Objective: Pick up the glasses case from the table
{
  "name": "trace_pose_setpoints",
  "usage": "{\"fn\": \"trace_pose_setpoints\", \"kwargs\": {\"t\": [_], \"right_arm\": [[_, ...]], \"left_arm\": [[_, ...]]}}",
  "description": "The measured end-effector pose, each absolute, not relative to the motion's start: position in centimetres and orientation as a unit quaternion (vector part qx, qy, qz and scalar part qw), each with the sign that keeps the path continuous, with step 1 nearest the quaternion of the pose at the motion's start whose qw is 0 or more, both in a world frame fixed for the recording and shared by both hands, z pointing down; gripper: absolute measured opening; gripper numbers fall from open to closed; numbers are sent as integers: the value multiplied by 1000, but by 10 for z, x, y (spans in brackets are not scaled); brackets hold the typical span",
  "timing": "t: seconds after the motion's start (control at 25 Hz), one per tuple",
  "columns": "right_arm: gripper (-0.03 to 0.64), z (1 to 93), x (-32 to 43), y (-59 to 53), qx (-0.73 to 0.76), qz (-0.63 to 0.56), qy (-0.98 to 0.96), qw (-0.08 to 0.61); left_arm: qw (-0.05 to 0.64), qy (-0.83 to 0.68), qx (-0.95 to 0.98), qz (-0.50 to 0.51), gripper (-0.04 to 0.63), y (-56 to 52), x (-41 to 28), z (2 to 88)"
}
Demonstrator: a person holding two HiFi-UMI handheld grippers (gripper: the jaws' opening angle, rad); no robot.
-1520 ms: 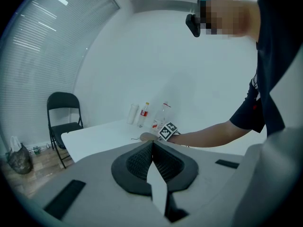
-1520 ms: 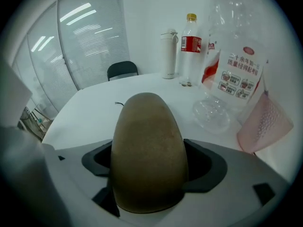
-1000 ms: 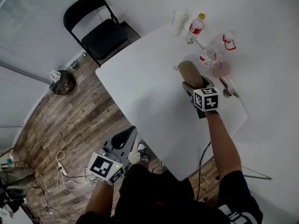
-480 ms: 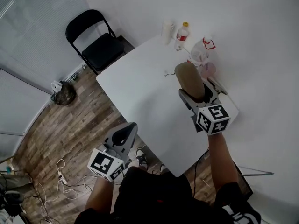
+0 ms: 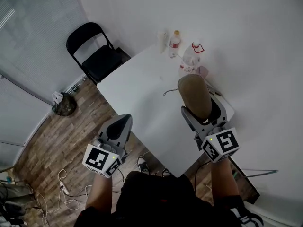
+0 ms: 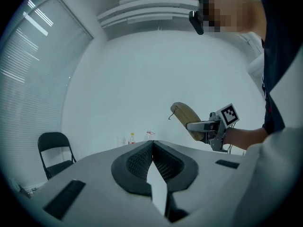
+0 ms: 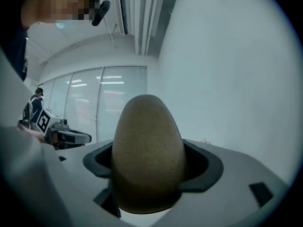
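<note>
One white worktop (image 5: 142,89) fills the middle of the head view, set in a corner against a plain white wall (image 5: 246,41). Its far corner carries a small cluster: a bottle (image 5: 174,44) with a yellow cap and red label, a clear jug (image 5: 190,58) with a red handle, and a pale cup (image 5: 163,37) that is hard to make out. The rest of the surface is bare.

A black folding chair (image 5: 97,51) stands off the worktop's far left edge, apart from it. Wood floor (image 5: 61,126) runs along the left side, with a dark bag (image 5: 64,104) by the wall and loose cables (image 5: 66,193) near the person's feet.

The right gripper (image 5: 204,115) has its jaws pinching the tan glasses case (image 7: 147,150), which it holds tilted in the air over the right side of the worktop. A thin cord (image 5: 166,91) dangles from the case's far end. The left gripper (image 5: 119,123) hangs over the worktop's near left edge, jaws pressed together with nothing between them.

The case's near end is hidden inside the jaws, and a pinkish thing (image 5: 202,71) behind it is partly covered.
</note>
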State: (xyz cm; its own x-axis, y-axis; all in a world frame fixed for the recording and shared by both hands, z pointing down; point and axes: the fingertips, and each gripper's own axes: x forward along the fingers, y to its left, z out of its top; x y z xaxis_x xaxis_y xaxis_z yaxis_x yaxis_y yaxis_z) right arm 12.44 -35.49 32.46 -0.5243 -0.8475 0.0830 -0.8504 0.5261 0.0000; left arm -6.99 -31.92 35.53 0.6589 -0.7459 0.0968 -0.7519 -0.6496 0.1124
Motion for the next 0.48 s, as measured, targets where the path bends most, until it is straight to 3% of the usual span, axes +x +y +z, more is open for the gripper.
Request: {"fn": "trace_pose_setpoints", "kwargs": {"t": [0.48], "right_arm": [[396,308,139,-313,498,13,-867,20]], "left_arm": [[50,-400,915,12,20,-309,-54,330]]}}
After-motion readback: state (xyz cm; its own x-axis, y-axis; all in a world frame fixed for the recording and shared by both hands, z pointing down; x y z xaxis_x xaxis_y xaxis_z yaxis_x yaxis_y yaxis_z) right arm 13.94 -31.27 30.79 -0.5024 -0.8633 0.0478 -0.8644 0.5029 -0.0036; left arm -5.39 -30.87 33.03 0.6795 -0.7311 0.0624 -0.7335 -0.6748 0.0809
